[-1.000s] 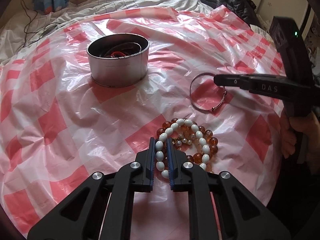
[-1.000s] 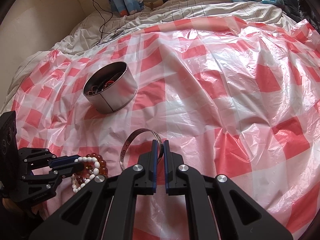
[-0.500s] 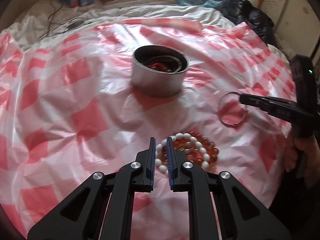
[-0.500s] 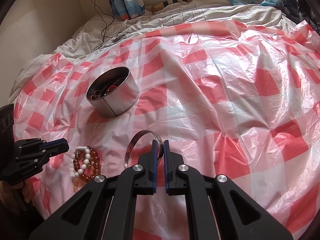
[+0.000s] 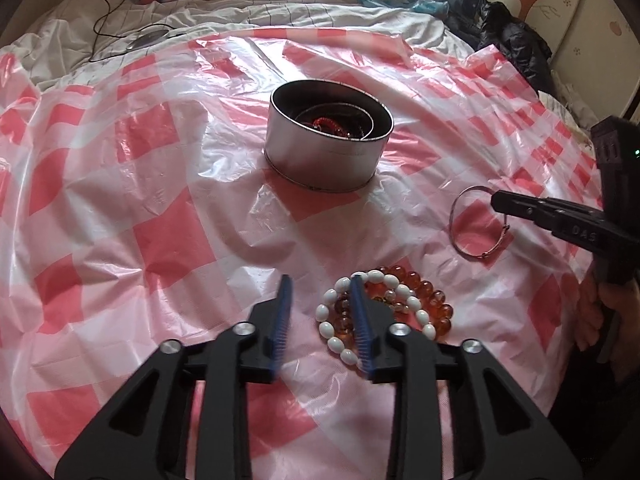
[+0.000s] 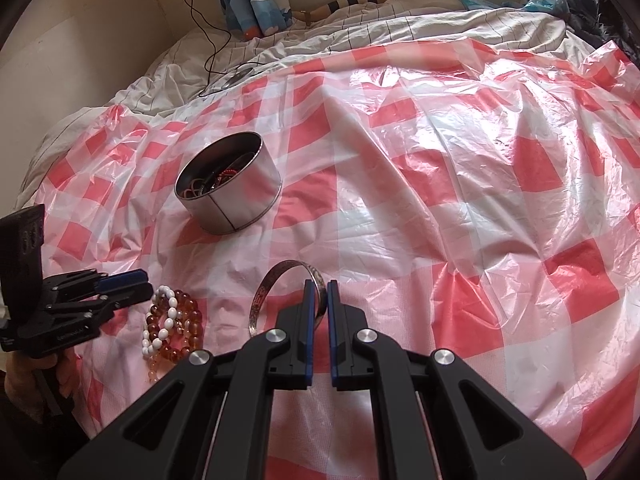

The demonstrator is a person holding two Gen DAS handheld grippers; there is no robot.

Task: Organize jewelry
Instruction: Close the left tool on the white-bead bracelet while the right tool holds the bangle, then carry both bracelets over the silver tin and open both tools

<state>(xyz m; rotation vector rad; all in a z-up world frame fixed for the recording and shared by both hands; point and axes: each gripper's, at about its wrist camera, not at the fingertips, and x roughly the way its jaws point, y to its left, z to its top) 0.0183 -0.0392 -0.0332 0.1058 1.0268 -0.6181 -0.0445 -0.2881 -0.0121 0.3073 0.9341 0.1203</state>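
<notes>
Tin's (image 5: 320, 156) tangled contents indistinct

The supporting surface was a bed (image 6: 400, 40) with a wrinkled white grid-lined sheet (image 5: 280, 12). A crinkled red-and-white checked plastic cover (image 5: 160, 184) was spread over most of it. Directly on the cover stood a round metal tin (image 5: 324, 160), open-topped, ahead of the left claw (image 5: 322, 312) and holding dark and red items. A pile of white and amber bead bracelets (image 5: 384, 312) lay at that claw's tips, its right finger over the beads. A metal bangle (image 6: 280, 284) rested at the right claw's (image 6: 319, 300) tips. A black cable (image 6: 212, 48) trailed across the bare sheet, far beyond both claws.
</notes>
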